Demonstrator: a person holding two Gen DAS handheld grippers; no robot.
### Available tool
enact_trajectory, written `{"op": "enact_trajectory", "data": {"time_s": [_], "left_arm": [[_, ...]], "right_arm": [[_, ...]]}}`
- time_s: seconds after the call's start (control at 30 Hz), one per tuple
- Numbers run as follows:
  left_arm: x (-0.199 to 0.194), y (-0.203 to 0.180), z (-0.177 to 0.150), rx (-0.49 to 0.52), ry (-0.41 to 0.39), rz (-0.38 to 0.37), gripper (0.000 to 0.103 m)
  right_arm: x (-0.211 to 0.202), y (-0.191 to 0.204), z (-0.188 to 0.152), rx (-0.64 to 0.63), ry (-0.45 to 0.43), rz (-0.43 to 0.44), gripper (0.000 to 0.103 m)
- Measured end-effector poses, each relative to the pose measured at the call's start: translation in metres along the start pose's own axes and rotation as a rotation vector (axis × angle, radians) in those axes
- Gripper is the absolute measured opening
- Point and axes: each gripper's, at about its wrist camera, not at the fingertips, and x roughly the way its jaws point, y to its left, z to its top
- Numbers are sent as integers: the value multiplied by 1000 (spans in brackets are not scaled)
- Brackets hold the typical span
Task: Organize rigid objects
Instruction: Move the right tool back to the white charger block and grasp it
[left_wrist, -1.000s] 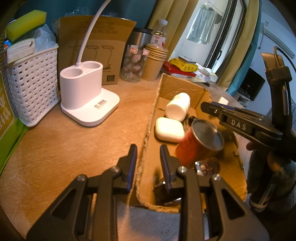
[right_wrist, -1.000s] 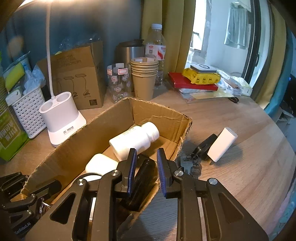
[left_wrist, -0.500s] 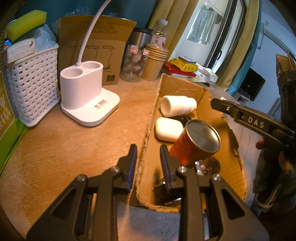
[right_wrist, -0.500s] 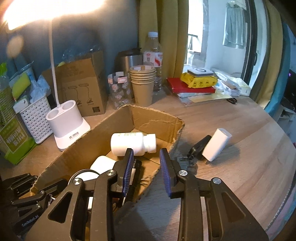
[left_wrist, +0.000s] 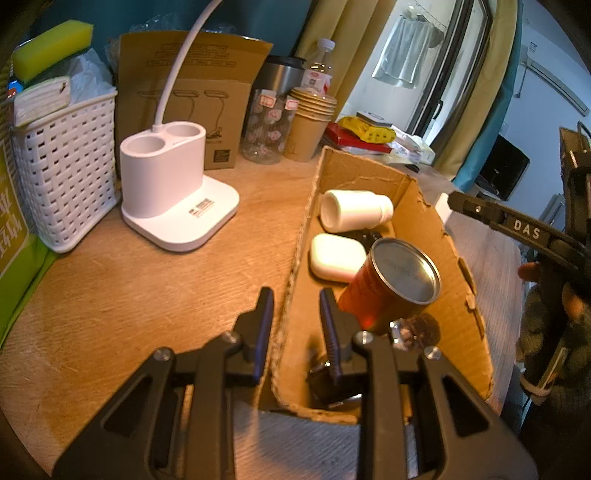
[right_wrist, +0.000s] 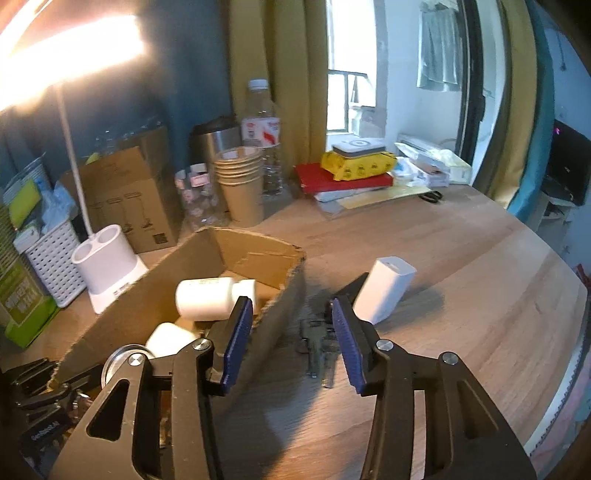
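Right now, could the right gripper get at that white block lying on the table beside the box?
Probably yes. The right gripper has nothing between its opening jaws, and the white block lies just ahead on bare table, outside the cardboard box.

I see a brown cardboard box (left_wrist: 424, 206) holding a white bottle (left_wrist: 354, 210), a white case (left_wrist: 334, 256) and a red can (left_wrist: 373, 295) with a silver end. The tabletop (right_wrist: 461, 288) is pale wood grain. My right gripper (right_wrist: 291, 325) has blue ribbed pads on black fingers. White lattice basket (left_wrist: 66, 184); yellow sponge (left_wrist: 51, 48).
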Motion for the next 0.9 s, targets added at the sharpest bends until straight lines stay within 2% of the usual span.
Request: {"op": "enact_trajectory", "data": {"time_s": [0.57, 0.77, 0.9], "left_arm": [[0, 0, 0, 0, 0, 0, 27], [0, 0, 0, 0, 0, 0, 27], [0, 0, 0, 0, 0, 0, 27]], "right_arm": [[39, -54, 1, 104, 51, -112, 51], [50, -66, 5, 177, 64, -72, 51], [55, -70, 10, 202, 61, -92, 51]]}}
